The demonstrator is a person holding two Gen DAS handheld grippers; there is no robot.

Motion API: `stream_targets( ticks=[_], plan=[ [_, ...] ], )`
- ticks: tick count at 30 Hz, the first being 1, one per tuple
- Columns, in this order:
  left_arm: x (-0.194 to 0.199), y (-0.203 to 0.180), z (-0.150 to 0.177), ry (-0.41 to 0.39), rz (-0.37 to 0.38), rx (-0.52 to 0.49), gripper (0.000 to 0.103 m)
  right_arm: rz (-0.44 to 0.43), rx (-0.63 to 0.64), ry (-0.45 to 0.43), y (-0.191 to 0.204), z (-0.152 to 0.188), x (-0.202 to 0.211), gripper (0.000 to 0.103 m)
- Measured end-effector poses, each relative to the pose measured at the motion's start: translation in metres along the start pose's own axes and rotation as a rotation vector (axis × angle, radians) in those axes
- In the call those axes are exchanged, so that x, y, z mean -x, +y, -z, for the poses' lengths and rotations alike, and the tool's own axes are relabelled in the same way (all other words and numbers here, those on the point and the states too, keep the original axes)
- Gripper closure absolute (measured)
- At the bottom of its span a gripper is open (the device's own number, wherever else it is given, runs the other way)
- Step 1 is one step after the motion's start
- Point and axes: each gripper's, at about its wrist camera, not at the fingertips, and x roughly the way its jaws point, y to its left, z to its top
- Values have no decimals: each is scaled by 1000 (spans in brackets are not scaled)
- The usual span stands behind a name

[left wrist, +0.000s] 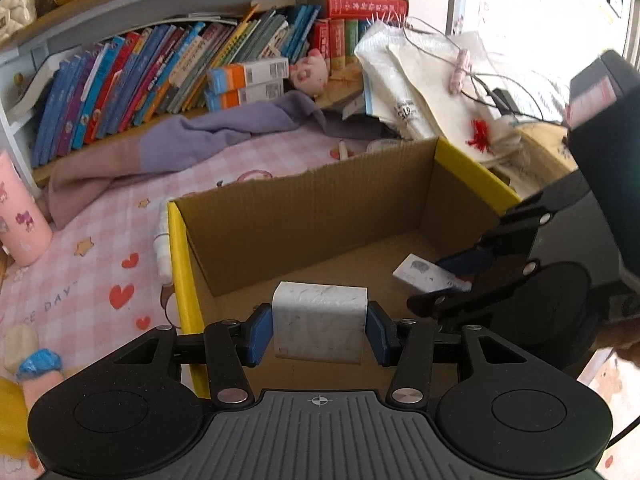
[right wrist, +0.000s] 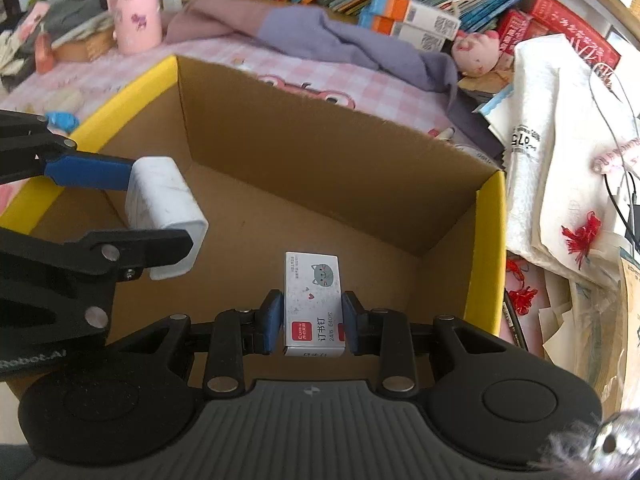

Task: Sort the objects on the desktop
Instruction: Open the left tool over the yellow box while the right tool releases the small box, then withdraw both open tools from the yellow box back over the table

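An open cardboard box (left wrist: 312,216) (right wrist: 332,160) with yellow outer sides stands on the pink checked cloth. My left gripper (left wrist: 318,332) is shut on a white scuffed block (left wrist: 320,324) and holds it over the box's near left corner; in the right wrist view the same block (right wrist: 162,204) hangs at the left between the blue pads (right wrist: 88,174). My right gripper (right wrist: 312,322) is shut on a small white staples box (right wrist: 314,304) with a cat picture, above the box floor. The left wrist view shows that staples box (left wrist: 424,276) at the right, inside the carton.
Leaning books (left wrist: 132,80) fill the shelf at the back. A purple-pink cloth (left wrist: 208,136), a pink pig toy (left wrist: 310,70) and a pink cup (left wrist: 16,216) lie around the box. White bags, papers and cables (right wrist: 560,184) pile up on the right.
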Motion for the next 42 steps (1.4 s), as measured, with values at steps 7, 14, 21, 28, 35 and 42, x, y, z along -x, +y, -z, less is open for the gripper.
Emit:
stream_targets(
  ticks=[7,14,21,28,35,42],
  plan=[
    [3,1,2,-11,-1,19,54,3,4,27,1,-1,-2,69],
    [28,-2,2,-93,12,2,47,2,-1,-11,1,1,12,61],
    [67,-5,6,-177,-12,14,38,11,-9,-99,8,9,46,45],
    [107,-1,23,-233,-21,110,36,33,-87,-254,16,28,94,36],
    [136,6,48,-289,-74,204,28,53,-250,-384,32,59,125,36],
    [145,6,80,-273,-149,170,22,108,-310,-391,50,87,132,30]
  ],
)
